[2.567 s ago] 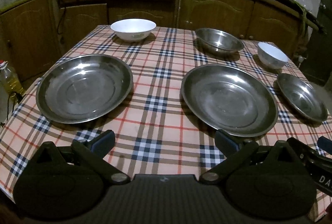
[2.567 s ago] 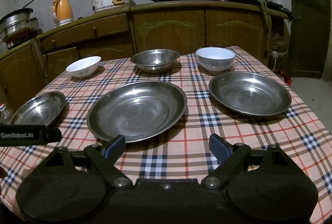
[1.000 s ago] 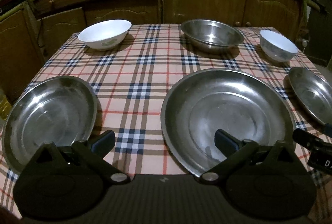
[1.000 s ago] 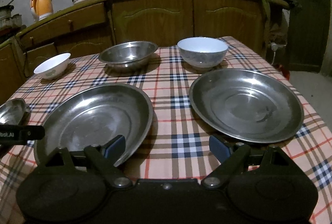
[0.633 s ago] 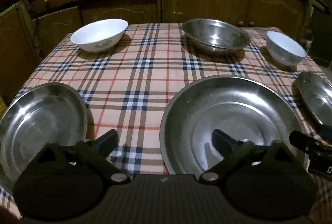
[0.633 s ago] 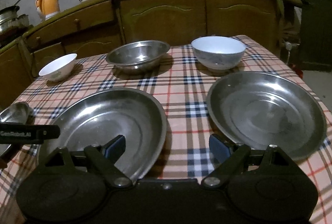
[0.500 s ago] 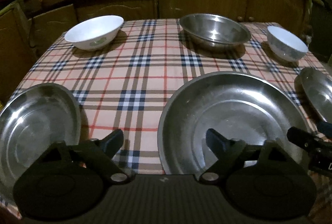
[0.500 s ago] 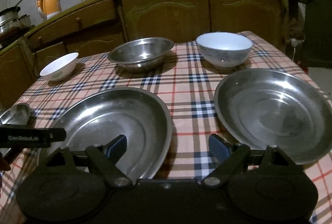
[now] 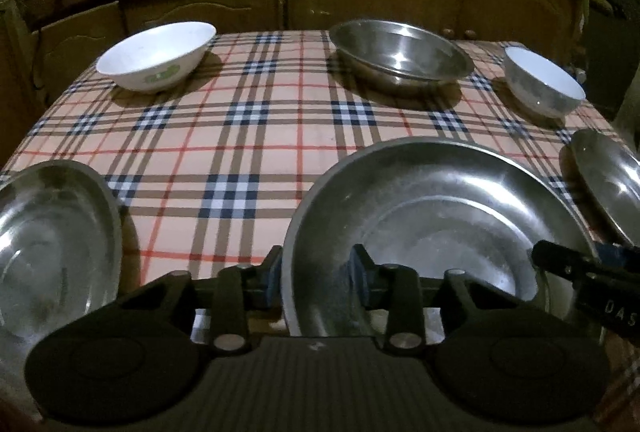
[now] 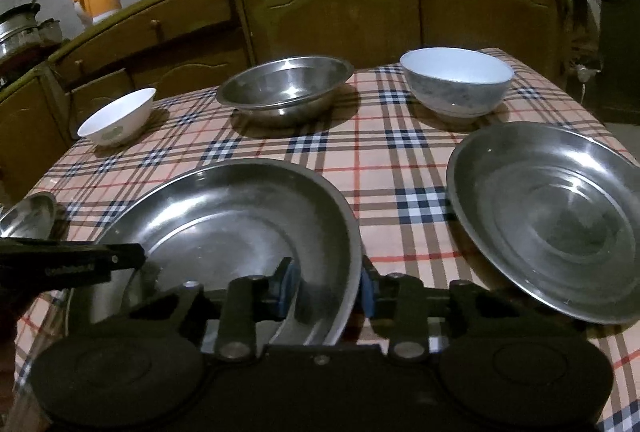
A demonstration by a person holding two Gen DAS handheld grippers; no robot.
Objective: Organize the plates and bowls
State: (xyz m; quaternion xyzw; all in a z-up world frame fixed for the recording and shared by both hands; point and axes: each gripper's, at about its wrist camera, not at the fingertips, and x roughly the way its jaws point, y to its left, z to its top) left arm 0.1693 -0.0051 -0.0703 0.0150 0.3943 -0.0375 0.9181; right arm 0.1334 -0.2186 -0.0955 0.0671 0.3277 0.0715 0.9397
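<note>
Item under grip: large steel plate [image 9: 436,228], centre of the checked table [image 9: 248,135], near edge at 6 o'clock.
Left gripper [image 9: 316,276]: jaws closing astride the plate's left rim at about 8 o'clock of the dish, one finger outside, one inside. The pads look close to the metal; firm contact cannot be confirmed.
Right gripper [image 10: 328,286]: jaws closing astride the same plate's right rim, at about 4 o'clock of the dish. Contact likewise unconfirmed.
Handling, judged: stiff, thin, light for its span, smooth and likely slippery. A thin rim gives little bite, so two opposite holds suit it. Not fragile, but noisy if dropped.
Neighbours: left steel plate [image 9: 52,244] at 9 o'clock, apart; right steel plate [image 10: 548,220] at 3 o'clock, its near rim appearing raised off the cloth.
Far row: white bowl [image 9: 156,55] at 11 o'clock, steel bowl [image 9: 400,51] at 12, grey-white bowl [image 10: 456,83] at 1.
Open room: bare cloth between the plates and the far row. Lifting straight up looks clearest.
Edges: table edge close beneath both grippers; cabinets [image 10: 340,11] stand behind the far row.
</note>
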